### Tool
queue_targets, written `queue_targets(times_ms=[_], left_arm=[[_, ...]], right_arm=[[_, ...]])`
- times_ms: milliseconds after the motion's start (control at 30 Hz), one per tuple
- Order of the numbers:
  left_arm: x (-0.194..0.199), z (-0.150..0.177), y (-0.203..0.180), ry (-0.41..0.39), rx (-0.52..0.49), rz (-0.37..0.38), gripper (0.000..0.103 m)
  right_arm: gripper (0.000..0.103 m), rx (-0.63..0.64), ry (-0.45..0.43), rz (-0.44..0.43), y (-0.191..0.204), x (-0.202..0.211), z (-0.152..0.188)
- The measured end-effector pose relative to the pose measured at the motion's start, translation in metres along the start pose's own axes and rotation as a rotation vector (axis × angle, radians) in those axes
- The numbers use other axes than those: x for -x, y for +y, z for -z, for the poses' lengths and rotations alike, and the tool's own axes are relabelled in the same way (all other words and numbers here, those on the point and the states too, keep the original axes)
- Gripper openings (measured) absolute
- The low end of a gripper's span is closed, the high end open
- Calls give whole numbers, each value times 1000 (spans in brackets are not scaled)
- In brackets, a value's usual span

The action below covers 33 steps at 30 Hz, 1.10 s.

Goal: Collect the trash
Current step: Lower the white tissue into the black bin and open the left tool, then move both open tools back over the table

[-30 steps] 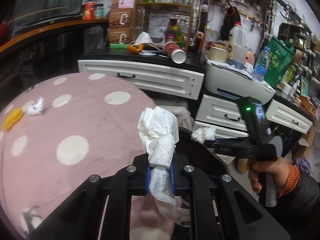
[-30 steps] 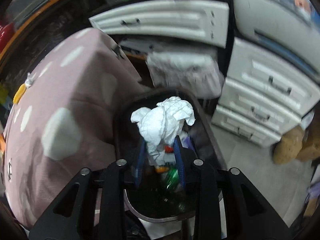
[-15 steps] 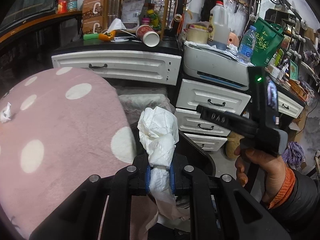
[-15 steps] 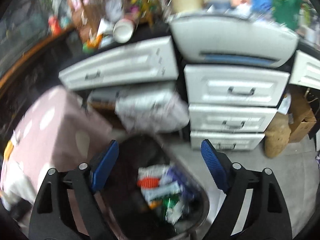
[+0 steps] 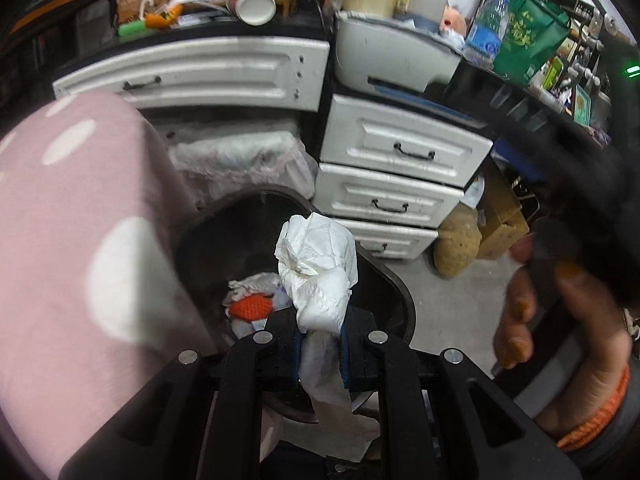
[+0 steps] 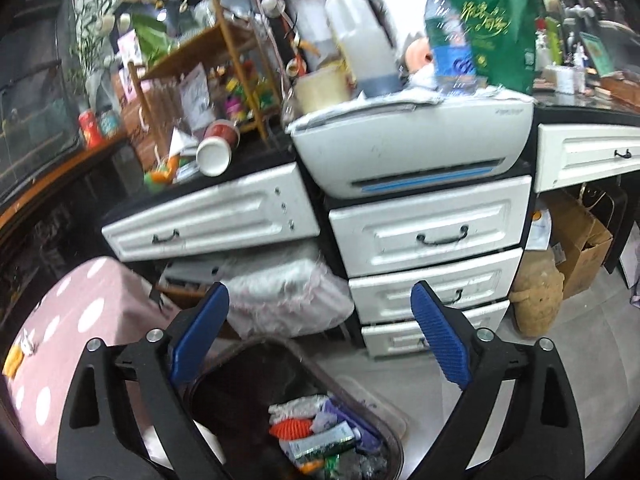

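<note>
Only the left wrist view is showing the left gripper (image 5: 320, 350) clenching a crumpled white tissue (image 5: 318, 268) between its blue pads, the wad sticking up just ahead of the fingertips and hanging over the dark trash bin (image 5: 394, 292). It is also catching the person's right hand (image 5: 560, 320), blurred, off to the right. The right wrist view is showing the right gripper (image 6: 318, 344) spread wide with nothing between its pads, hovering above the same bin (image 6: 394, 436).

Ahead of both tools, white drawers (image 6: 424, 236) are standing under a black counter crowded with a printer (image 6: 412, 152), a tipped paper cup (image 6: 216, 148), a jug (image 6: 360, 48) and a green bag (image 6: 492, 20). A pink polka-dot cover (image 5: 80, 240) is lying to the left.

Inside the bin, wrappers and an orange piece (image 6: 290, 428) are lying piled together.
</note>
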<state>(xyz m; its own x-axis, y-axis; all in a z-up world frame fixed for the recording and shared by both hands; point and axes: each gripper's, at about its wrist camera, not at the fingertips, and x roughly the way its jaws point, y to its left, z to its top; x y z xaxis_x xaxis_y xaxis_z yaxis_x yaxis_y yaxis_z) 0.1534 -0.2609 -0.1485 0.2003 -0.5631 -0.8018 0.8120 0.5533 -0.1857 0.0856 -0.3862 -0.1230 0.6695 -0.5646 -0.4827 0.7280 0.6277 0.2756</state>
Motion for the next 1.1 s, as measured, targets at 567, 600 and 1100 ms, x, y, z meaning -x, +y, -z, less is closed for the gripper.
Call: queue_targets(times_ms=[567, 600, 1100], left_arm=[[-25, 3, -5, 52, 11, 54, 80], [-23, 2, -5, 45, 12, 58, 81], [74, 10, 1, -165, -28, 32, 96]], right_arm=[[95, -72, -14, 2, -15, 0, -1], [95, -86, -15, 4, -17, 0, -1], [96, -25, 116, -137, 6, -13, 5]])
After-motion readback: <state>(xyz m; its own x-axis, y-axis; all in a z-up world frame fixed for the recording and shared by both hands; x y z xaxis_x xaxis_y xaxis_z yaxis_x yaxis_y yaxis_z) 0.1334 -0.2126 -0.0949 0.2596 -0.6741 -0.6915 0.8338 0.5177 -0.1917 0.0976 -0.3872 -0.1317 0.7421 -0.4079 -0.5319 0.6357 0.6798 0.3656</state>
